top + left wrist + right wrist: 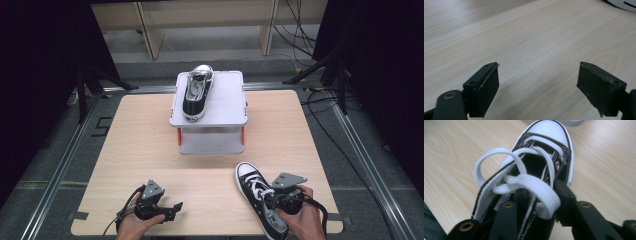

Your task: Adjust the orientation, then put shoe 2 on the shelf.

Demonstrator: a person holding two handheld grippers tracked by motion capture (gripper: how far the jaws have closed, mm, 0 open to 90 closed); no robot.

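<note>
Right gripper view: our right gripper (537,195) is clamped on the black canvas sneaker (544,162) w/ white laces; light, floppy upper, so grip the collar. Left gripper (539,87) gapes, empty.

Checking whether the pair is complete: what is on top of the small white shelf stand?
One black sneaker lies on the top deck of the white shelf stand, toe toward the table's far edge. The lower level under the deck is mostly covered. The other sneaker is on the table, in the right tongs.
</note>
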